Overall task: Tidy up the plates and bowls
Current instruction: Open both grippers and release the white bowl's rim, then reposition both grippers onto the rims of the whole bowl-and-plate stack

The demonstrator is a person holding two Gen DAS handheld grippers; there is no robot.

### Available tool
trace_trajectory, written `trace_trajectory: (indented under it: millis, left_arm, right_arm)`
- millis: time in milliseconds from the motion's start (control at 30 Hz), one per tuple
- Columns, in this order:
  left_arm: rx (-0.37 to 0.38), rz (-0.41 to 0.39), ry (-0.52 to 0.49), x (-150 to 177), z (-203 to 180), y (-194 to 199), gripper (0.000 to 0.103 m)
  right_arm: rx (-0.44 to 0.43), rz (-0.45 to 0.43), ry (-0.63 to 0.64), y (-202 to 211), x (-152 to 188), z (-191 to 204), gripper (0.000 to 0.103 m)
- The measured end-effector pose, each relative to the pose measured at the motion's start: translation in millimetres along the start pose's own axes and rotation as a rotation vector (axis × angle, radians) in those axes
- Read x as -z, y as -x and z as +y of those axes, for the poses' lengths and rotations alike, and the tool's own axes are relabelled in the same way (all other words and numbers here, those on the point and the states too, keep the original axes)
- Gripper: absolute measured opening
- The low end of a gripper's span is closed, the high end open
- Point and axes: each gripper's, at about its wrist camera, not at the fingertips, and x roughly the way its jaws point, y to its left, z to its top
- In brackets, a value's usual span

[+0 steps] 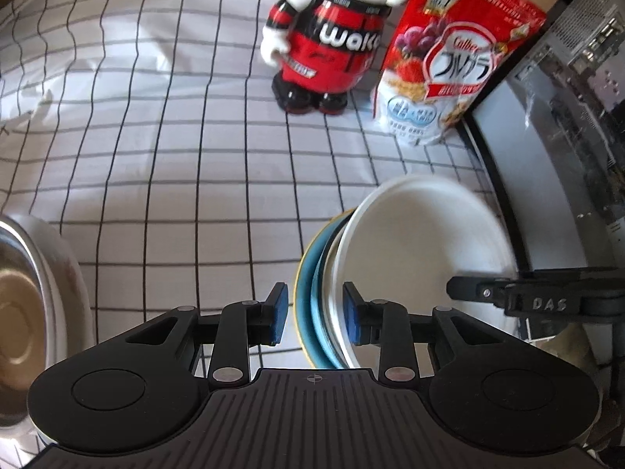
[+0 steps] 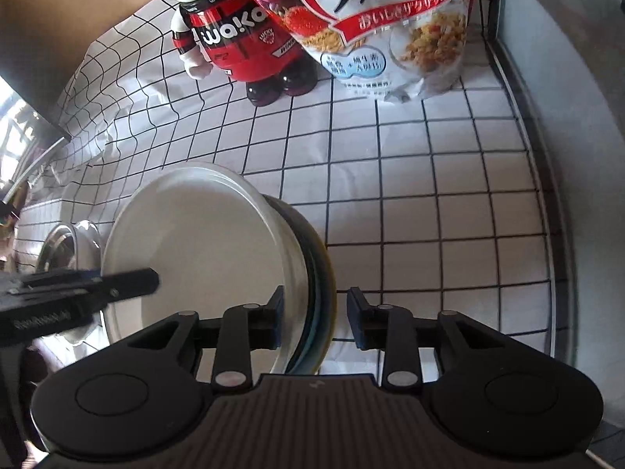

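Our left gripper (image 1: 315, 314) stood partly open, astride the near rim of the stacked dishes: a white bowl (image 1: 422, 242) nested on a blue plate (image 1: 312, 269) with a yellowish rim beneath. Its right pad (image 1: 351, 314) seemed to touch the bowl's edge, the left pad stood clear, so we could not call it a firm grip. Our right gripper (image 2: 315, 318) straddled the opposite rim of the same stack (image 2: 312, 273), jaws apart and a gap showing on the outer side; it held nothing that we could see.

The stack sat on the checked cloth (image 1: 175, 156), near a mascot figure (image 1: 328, 39) and a cereal bag (image 1: 449, 58).

We judged the dishes stiff, glazed, slippery, fairly heavy together and breakable; the rims on both sides looked the best hold.

The left view alone showed a steel bowl (image 1: 35, 297) close by; the right view alone showed the open cloth beyond the stack's far side.
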Motion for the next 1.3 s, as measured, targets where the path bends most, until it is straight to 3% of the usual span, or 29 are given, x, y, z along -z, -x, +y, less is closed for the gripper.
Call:
trace_trajectory:
  millis: [133,467,900,1000,1100,1300]
  left_arm:
    - [0.018,0.015,0.015,5,5,-7,0.038]
    - [0.073,0.074,0.039,10,13,-32,0.041]
    - [0.223,0.093,0.089,14,28,-54,0.045]
    - [0.263,0.092,0.105,16,32,-57,0.043]
    - [0.275,0.061,0.060,18,33,-48,0.040]
    - [0.339,-0.023,0.034,16,51,-23,0.042]
  right_arm:
    - [-0.005,0.012,-0.017,-8,2,-3,0.039]
    - [-0.007,0.039,-0.049,-22,0,1,0.042]
    - [-0.045,0.010,-0.172,-30,5,1,0.060]
    - [-0.001,-0.041,-0.165,-22,9,12,0.060]
    - [0.064,-0.125,-0.106,0,18,32,0.060]
    - [0.180,-0.363,-0.125,52,53,49,0.060]
